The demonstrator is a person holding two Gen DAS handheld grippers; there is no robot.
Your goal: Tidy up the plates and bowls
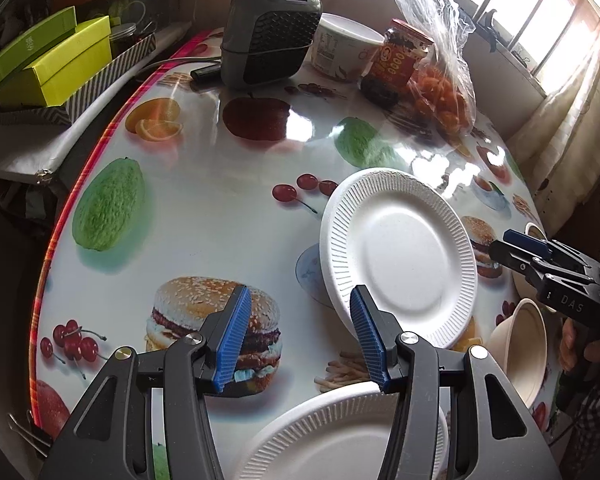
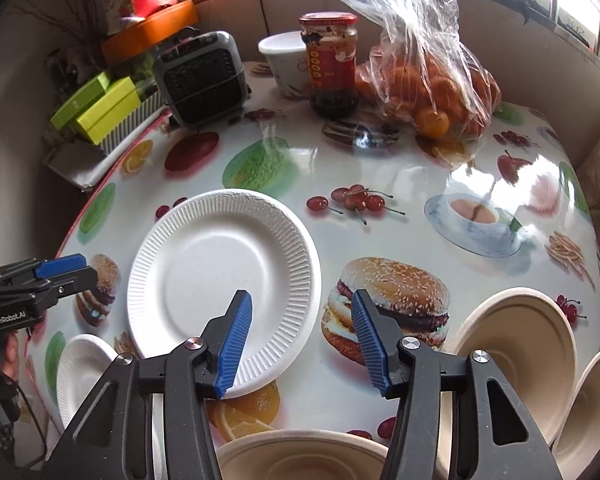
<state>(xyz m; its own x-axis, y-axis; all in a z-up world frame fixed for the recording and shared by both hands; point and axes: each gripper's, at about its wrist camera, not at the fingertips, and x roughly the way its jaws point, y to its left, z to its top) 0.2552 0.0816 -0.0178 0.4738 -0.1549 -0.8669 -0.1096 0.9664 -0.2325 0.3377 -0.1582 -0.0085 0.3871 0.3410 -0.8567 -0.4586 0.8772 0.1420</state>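
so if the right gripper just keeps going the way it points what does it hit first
Probably the right edge of the white paper plate, or the tablecloth just beside it; the right gripper is open and empty, and depth is unclear.

The left gripper, black-framed with ribbed blue pads, points steeply downward, jaws parted and gripping nothing. The matching right gripper angles down likewise, jaws apart and empty. Each is carried by a partly visible hand.

Tablecloth glossy, printed; white plate matt, ribbed rim; bowl beige pulp; bag clear plastic.
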